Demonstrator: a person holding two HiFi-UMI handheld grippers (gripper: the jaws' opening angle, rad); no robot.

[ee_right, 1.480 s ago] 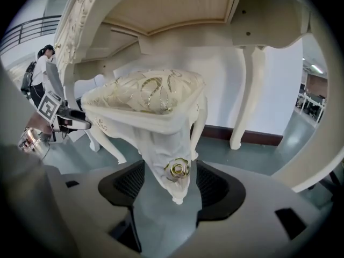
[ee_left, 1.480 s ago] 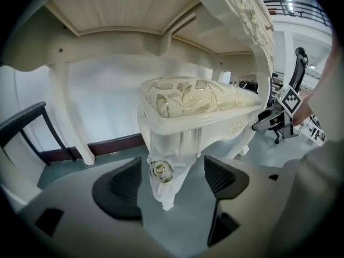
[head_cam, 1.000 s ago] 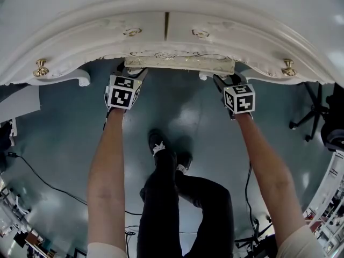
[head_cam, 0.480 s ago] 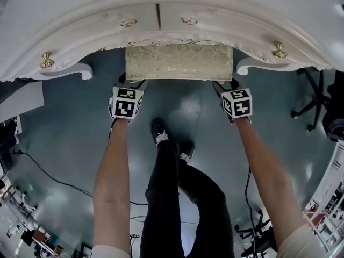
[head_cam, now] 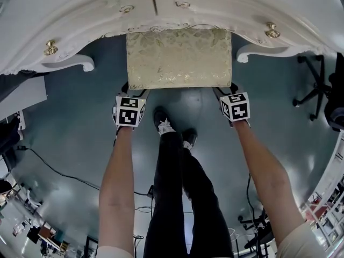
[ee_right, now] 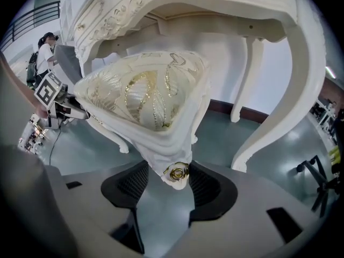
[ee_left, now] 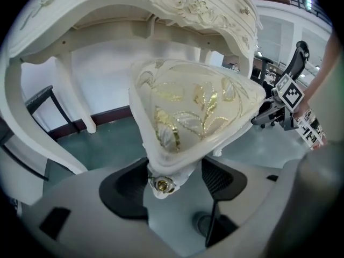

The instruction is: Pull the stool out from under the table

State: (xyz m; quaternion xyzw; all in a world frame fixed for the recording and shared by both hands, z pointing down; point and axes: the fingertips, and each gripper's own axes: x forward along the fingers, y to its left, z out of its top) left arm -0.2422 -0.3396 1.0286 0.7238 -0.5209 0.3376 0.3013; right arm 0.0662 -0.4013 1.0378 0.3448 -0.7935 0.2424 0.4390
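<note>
Stool [head_cam: 179, 58] nearly clear of table [head_cam: 80, 15], far edge perhaps under it, near corners pinched by left gripper [ee_left: 174, 179] and right gripper [ee_right: 169, 181]; little pulling left.

Beyond stool [head_cam: 179, 58], table [head_cam: 80, 20] blocks; floor [head_cam: 70, 117] open beside; feet [head_cam: 164, 126] behind.

The stool [head_cam: 179, 58] seat is covered in cream brocade cloth, woven with softly shining gold and silver leaves; its carved frame is finished in smooth glossy cream paint, with a gilt rosette [ee_right: 176, 172] at the corner. The table [head_cam: 80, 15] is painted glossy white and fitted with brass-coloured knobs [head_cam: 50, 48]. The floor [head_cam: 64, 128] is seen smooth and reflective. The left gripper [ee_left: 174, 183] is faced with matt black, finely textured pads [ee_left: 221, 177].
</note>
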